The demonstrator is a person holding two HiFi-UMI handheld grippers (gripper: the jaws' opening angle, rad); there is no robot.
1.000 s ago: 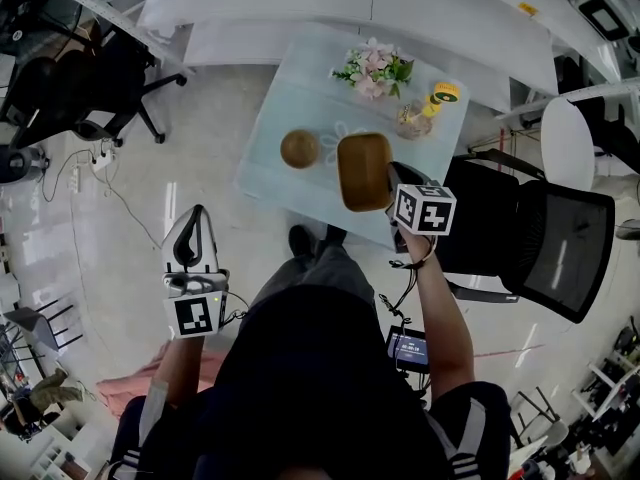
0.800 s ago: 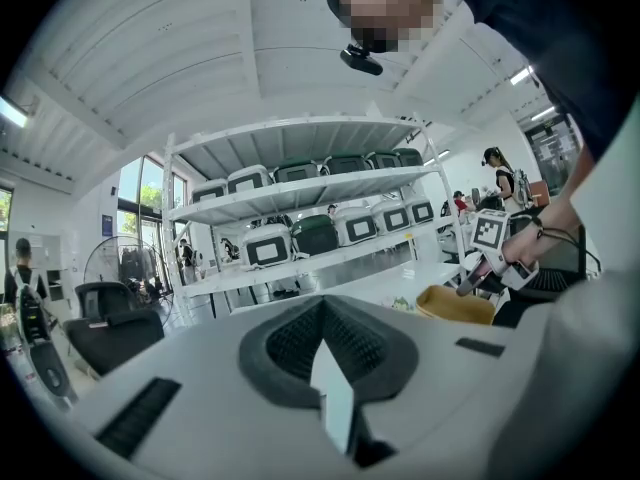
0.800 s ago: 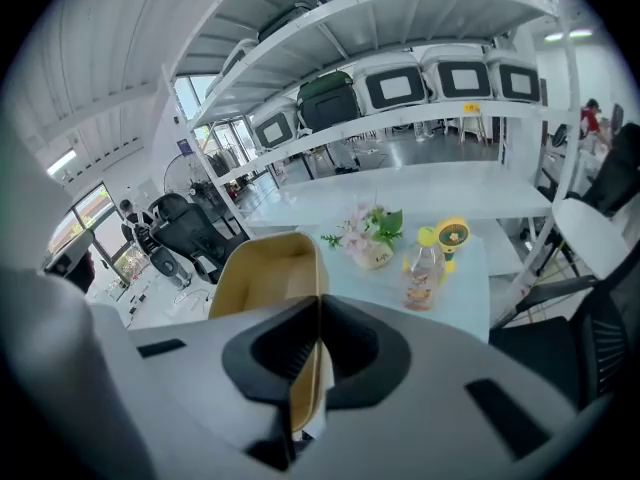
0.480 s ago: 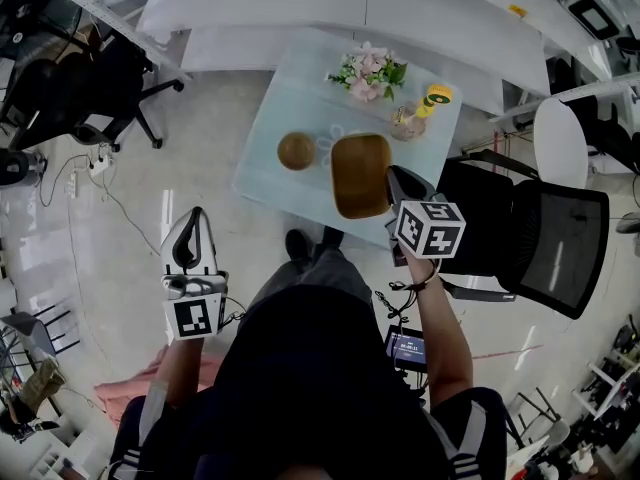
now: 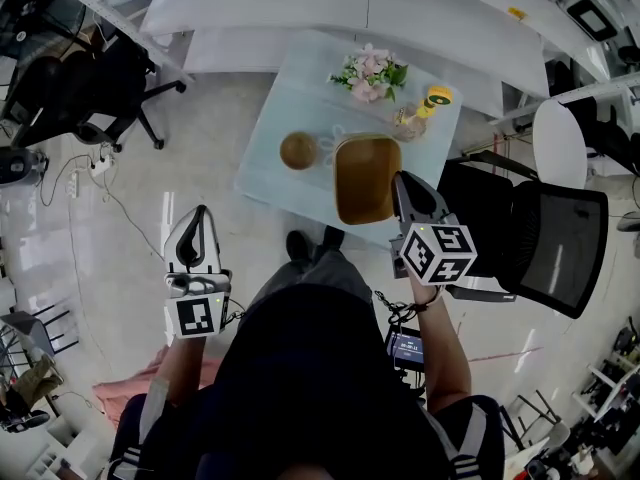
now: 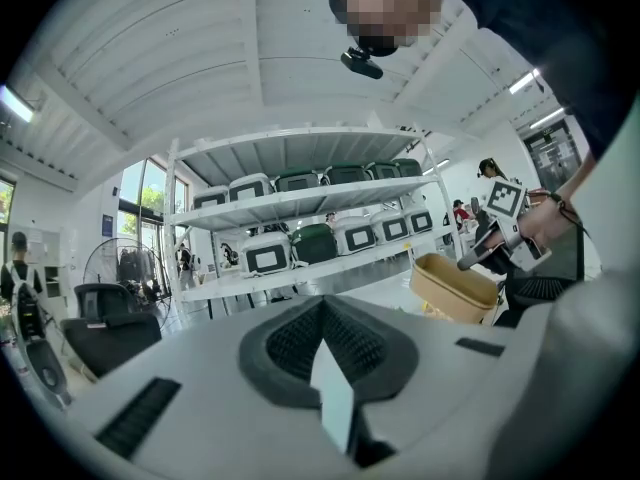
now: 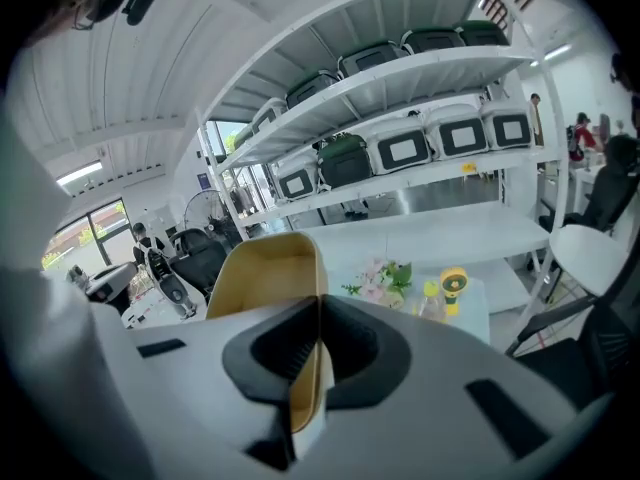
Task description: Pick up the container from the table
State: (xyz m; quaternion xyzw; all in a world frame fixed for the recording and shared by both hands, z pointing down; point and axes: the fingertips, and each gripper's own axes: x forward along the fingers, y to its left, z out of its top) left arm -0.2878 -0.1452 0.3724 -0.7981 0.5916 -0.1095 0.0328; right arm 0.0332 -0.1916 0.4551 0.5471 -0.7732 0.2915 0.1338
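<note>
In the head view a tan rectangular container point(image 5: 365, 178) hangs over the near edge of the pale glass table point(image 5: 290, 98). My right gripper point(image 5: 399, 182) is shut on its right rim. In the right gripper view the container's wall point(image 7: 265, 273) runs between the pads of that gripper point(image 7: 319, 313), its open side to the left. My left gripper point(image 5: 197, 214) is held low at the left over the floor, far from the table. It is shut with nothing between its fingers. The left gripper point(image 6: 325, 318) view shows the lifted container point(image 6: 455, 288) at the right.
On the table stand a round brown object point(image 5: 298, 150), a bunch of flowers point(image 5: 372, 71) and a yellow-capped bottle point(image 5: 432, 103). A black mesh chair point(image 5: 545, 243) stands right of the table and a black office chair point(image 5: 90, 88) at far left. Shelves line the back.
My right gripper has risen with the container, which now looks larger, is tilted and shows its inside. The left gripper has stayed where it was.
</note>
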